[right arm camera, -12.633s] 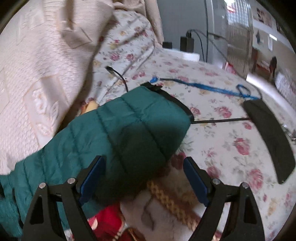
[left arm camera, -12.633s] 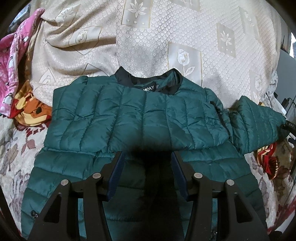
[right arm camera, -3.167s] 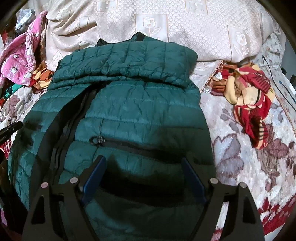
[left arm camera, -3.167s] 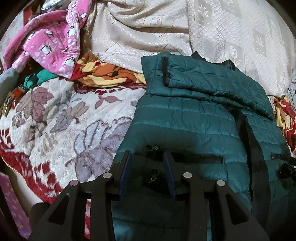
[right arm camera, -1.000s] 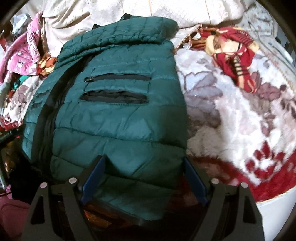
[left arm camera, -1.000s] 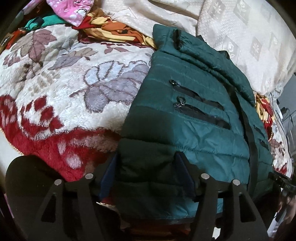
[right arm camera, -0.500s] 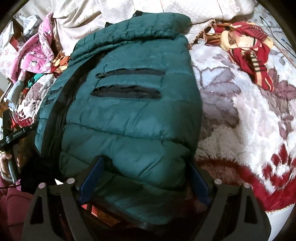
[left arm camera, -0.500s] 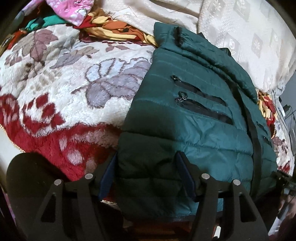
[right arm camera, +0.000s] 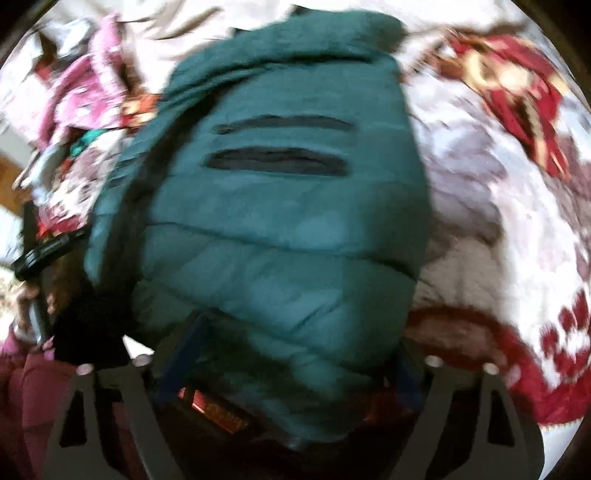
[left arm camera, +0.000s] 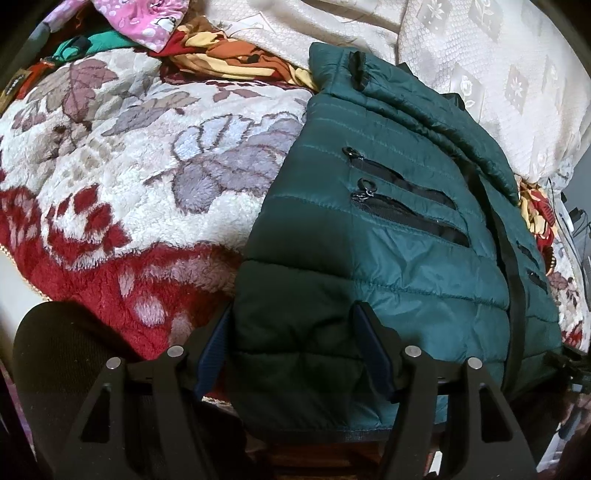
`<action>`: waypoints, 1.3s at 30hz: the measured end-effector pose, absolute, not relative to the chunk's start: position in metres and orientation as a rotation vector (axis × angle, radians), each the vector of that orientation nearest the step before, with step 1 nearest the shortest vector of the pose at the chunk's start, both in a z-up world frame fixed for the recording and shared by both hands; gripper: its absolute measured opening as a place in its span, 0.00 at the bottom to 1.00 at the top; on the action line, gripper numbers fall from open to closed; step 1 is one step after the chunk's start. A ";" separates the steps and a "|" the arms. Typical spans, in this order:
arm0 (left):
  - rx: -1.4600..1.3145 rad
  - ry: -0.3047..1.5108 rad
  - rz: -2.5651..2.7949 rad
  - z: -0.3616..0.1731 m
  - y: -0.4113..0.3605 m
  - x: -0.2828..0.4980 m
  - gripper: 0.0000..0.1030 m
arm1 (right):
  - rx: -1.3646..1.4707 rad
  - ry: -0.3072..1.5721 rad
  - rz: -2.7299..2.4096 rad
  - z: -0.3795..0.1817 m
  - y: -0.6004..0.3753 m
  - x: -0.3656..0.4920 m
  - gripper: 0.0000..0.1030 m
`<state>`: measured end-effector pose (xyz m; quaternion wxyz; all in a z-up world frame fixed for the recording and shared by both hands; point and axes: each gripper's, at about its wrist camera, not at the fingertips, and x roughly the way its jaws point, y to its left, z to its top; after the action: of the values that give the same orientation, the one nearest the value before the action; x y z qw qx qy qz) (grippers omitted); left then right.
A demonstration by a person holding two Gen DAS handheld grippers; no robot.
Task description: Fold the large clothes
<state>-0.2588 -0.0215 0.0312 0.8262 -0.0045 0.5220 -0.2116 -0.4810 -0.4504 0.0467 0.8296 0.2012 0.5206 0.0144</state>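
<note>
Green puffer jacket [left arm camera: 399, 229] lies on the floral fleece blanket [left arm camera: 122, 177] covering the bed, w/ its hem end hanging over the blanket's near edge and its collar end toward the cream bedspread [left arm camera: 498, 74] at the far side. Sleeves look already folded in: a quilted band lies across the top near the collar, and the body reads as a narrow rectangle, front zip and pocket zips facing up. So side folds seem done; the lengthwise fold (hem up to collar) is prob. what's left.

Left gripper [left arm camera: 295, 347]: jaws spread wide, straddling the jacket's near-left hem corner, fabric between the pads but not visibly pinched. Not gripping yet, as far as I can tell.

Right gripper [right arm camera: 288, 373]: right wrist view is heavily motion-blurred. Jaws appear spread on either side of the hem at the near-right corner, jacket [right arm camera: 288, 206] bulging between them. Whether it actually has hold of the cloth, can't tell.

Pink printed garment [left arm camera: 147, 18] and an orange-yellow cloth [left arm camera: 236, 59] sit at the blanket's far-left corner, clear of the jacket.
</note>
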 end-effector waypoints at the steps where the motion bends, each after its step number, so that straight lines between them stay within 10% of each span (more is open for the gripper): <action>1: -0.002 1.107 -0.450 0.031 -0.022 -0.259 0.44 | 0.404 1.091 0.036 0.051 -0.447 -0.481 0.68; 3: 0.015 1.106 -0.464 0.032 -0.023 -0.261 0.41 | 0.378 1.075 0.032 0.056 -0.445 -0.481 0.54; 6: 0.044 1.068 -0.480 0.042 -0.026 -0.267 0.00 | 0.376 1.077 0.019 0.056 -0.449 -0.478 0.36; 10: 0.006 1.020 -0.498 0.064 -0.021 -0.268 0.00 | 0.367 0.990 0.034 0.080 -0.456 -0.483 0.20; 39: 0.000 0.670 -0.454 0.175 -0.085 -0.185 0.00 | 0.356 0.690 -0.130 0.169 -0.515 -0.388 0.19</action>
<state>-0.1849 -0.0851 0.1754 0.9193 0.0001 0.3259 -0.2207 -0.3884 -0.5155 0.1691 0.9236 0.1733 0.3361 -0.0633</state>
